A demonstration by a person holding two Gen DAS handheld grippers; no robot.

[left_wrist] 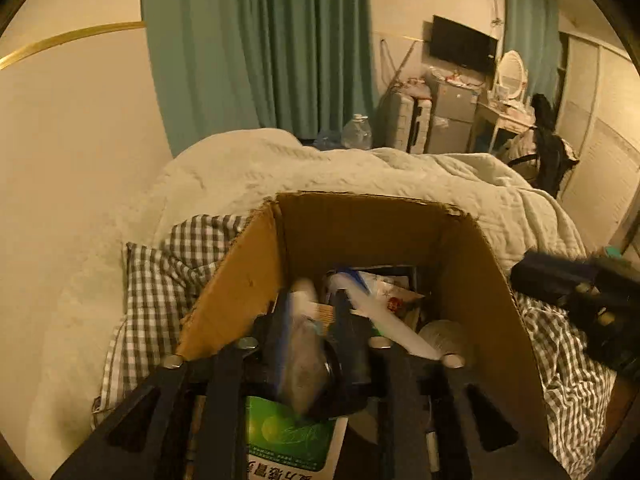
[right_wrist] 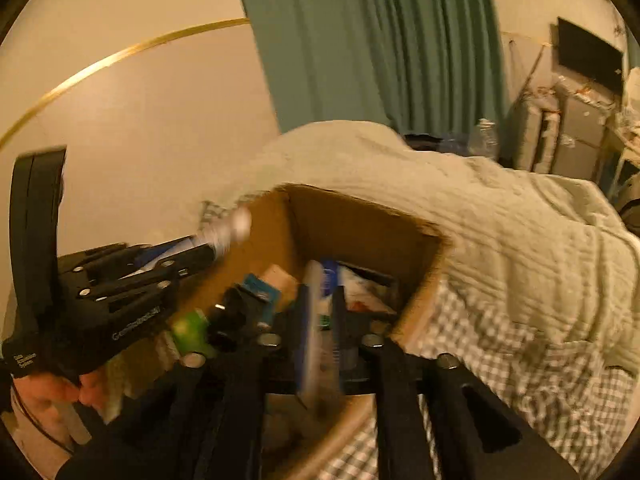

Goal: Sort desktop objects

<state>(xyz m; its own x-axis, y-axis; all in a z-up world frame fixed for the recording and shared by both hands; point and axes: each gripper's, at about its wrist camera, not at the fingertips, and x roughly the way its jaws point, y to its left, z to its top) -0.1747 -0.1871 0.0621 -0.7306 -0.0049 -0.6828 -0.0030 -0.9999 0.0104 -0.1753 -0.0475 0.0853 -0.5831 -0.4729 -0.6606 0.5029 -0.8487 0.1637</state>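
Observation:
An open cardboard box (left_wrist: 472, 264) stands on a bed and holds several items: a white tube (left_wrist: 384, 320), a green-and-white packet (left_wrist: 292, 440), small packs. My left gripper (left_wrist: 312, 312) hangs over the box, shut on a blurred blue-and-white tube-like item (left_wrist: 300, 344). In the right wrist view the box (right_wrist: 360, 224) lies below, and my right gripper (right_wrist: 322, 304) is shut on a flat blue-and-white item (right_wrist: 316, 344) above it. The left gripper (right_wrist: 216, 248) also shows there at the left, with its held item's white end (right_wrist: 236, 224) sticking out.
The box rests on a grey checked sheet (left_wrist: 160, 280) beside a white quilt (left_wrist: 320, 168). A cream wall is at the left, teal curtains (left_wrist: 260, 40) behind. The right gripper's body (left_wrist: 580, 288) shows at the right edge. Cabinets and a dresser stand far right.

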